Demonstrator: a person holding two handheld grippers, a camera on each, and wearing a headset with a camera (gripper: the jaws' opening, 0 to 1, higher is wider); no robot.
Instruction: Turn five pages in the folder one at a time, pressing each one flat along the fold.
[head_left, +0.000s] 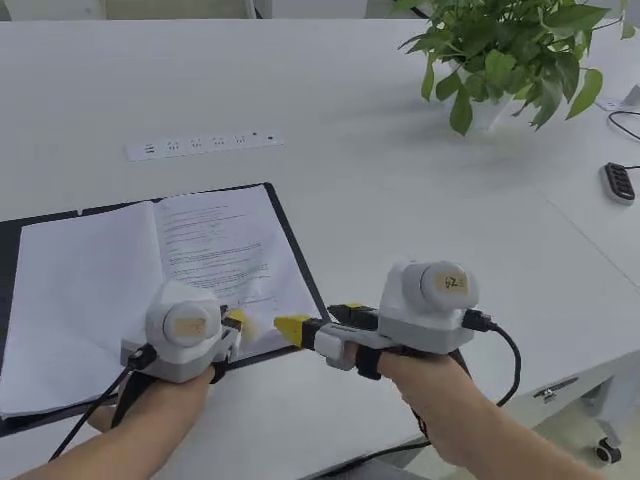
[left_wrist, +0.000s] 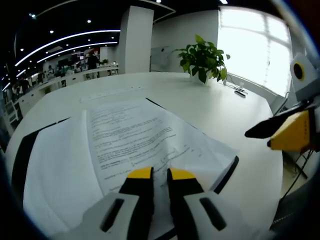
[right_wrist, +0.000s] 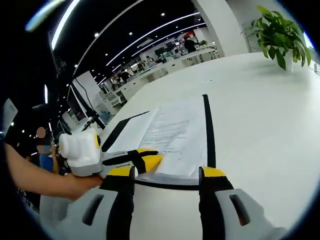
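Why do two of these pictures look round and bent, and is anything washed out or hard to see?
Left gripper view: a fisheye lens curves the table and the window is blown out white. Right gripper view: same curving, with a dark ceiling and light strips. Head view: straight lines, even light, faint shadow beside the plant; print on the page is too small to read.
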